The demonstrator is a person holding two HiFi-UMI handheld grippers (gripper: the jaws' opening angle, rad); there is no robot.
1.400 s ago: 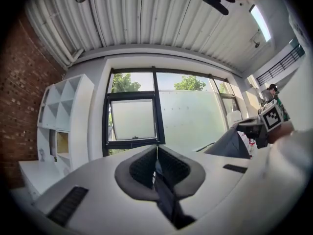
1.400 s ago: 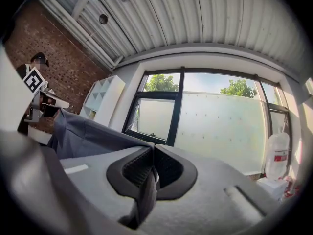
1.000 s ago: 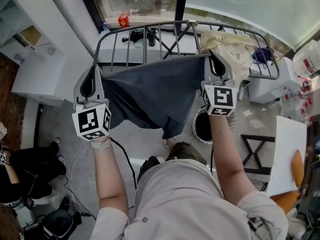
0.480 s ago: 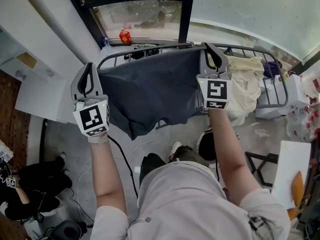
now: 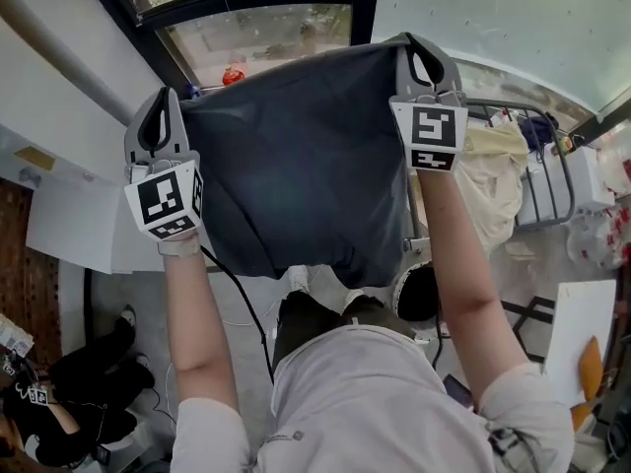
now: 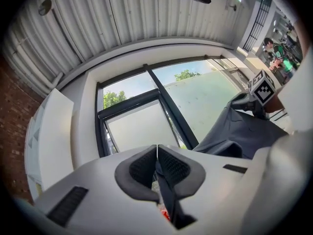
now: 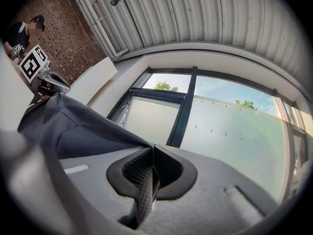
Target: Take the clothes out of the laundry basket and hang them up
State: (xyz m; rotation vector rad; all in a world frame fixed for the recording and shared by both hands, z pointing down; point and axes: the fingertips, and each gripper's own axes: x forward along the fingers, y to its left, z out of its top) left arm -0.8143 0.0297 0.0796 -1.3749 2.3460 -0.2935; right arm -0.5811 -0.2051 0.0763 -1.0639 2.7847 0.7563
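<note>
A dark grey garment [image 5: 301, 161] is stretched wide and held high between both grippers, in front of the window. My left gripper [image 5: 163, 106] is shut on its left top corner, and a strip of the dark cloth [image 6: 164, 190] runs between the pads. My right gripper [image 5: 421, 49] is shut on the right top corner, where the cloth [image 7: 73, 129] leads into the jaws. The garment hides most of the drying rack [image 5: 537, 180]. A cream garment [image 5: 488, 180] hangs over the rack at the right. The laundry basket [image 5: 419, 289] shows as a dark round opening below the cloth.
A window [image 5: 266, 37] with a dark frame fills the wall ahead. A white cabinet [image 5: 69, 215] stands at the left. A black cable [image 5: 242, 308] trails across the floor. A seated person [image 5: 69, 402] is at the lower left. White boxes and clutter [image 5: 582, 205] sit at the right.
Both grippers have risen with the dark garment, from rack level to well above it. The cloth now hangs flat and spread, covering the rack's left part.
</note>
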